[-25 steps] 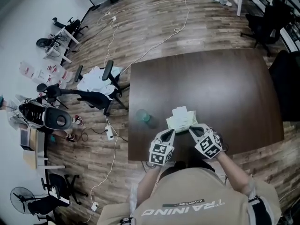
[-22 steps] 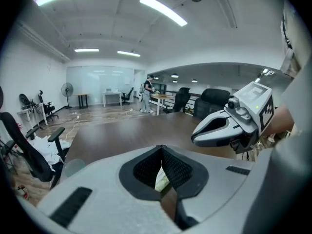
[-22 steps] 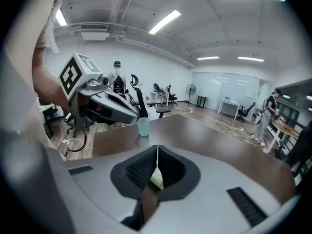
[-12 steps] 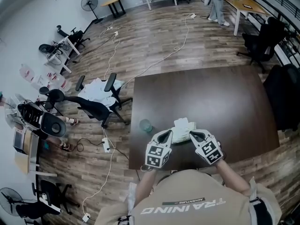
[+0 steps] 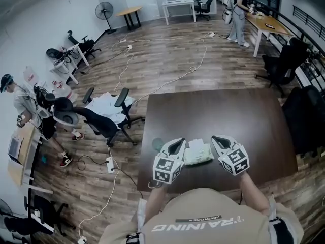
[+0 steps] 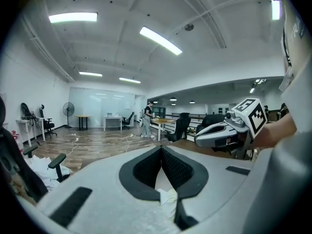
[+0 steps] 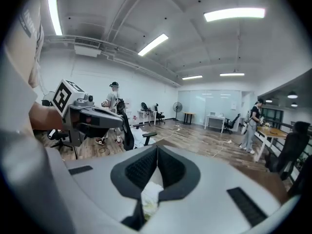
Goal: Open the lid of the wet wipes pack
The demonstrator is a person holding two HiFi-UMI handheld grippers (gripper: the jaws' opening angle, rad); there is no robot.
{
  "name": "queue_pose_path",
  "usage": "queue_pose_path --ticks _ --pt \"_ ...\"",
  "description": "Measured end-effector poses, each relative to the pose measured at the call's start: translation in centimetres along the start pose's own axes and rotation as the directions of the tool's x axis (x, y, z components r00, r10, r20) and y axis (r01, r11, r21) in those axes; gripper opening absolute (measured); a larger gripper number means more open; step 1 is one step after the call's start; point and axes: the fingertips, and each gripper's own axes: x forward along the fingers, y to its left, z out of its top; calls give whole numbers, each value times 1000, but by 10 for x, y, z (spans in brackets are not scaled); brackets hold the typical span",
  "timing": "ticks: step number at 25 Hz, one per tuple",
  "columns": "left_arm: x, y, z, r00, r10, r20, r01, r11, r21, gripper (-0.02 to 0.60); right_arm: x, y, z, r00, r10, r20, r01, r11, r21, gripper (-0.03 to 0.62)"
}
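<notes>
Left tool [image 5: 177,144] and right tool [image 5: 218,140] each clench an end of the wet wipes pack [image 5: 198,155], which lies crosswise between them.

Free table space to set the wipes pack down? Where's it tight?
The table is bare across its whole far half and right side, edge to edge. It is tight only along the near edge. There the left gripper and right gripper both pinch the wet wipes pack, and a small pale round thing sits by the near-left corner.
</notes>
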Motion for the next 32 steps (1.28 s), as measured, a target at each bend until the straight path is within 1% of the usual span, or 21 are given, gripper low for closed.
queue_pose_path --ticks 3,5,8,10,12,15,19,21,24,28,32 --pt "-1 4 18 999 -6 37 5 1000 22 9 -12 -14 22 998 -52 36 54 998 -43 15" --pt "0 7 25 999 -13 49 12 1000 21 9 -21 -19 36 994 -74 75 76 997 -25 15" --pt "-2 10 38 997 -19 79 19 1000 -6 9 -34 -26 53 985 -106 137 102 994 39 15" --pt "-6 12 47 994 -12 108 13 1000 -11 9 -40 -29 57 980 -128 155 120 991 59 15" --pt "-11 11 54 992 -16 127 17 1000 -9 9 -45 -30 58 976 -144 161 137 989 55 15" --pt "-15 9 59 991 -30 131 28 1000 11 9 -44 -31 64 970 -166 179 163 986 27 15" --pt "-16 9 54 993 -18 118 16 1000 21 9 -40 -25 71 965 -154 210 155 988 15 15" --pt "-17 9 46 994 -4 106 2 1000 20 9 -36 -16 66 969 -137 206 136 991 16 15" --pt "-16 8 37 995 2 96 -2 1000 -3 9 -32 -5 56 975 -114 191 111 993 25 15" --pt "-13 5 34 995 4 99 -4 1000 -3 9 -32 -2 47 975 -120 188 116 993 32 15" --pt "-9 7 29 996 8 87 -7 1000 -8 9 -34 -3 41 974 -132 186 125 991 52 15"
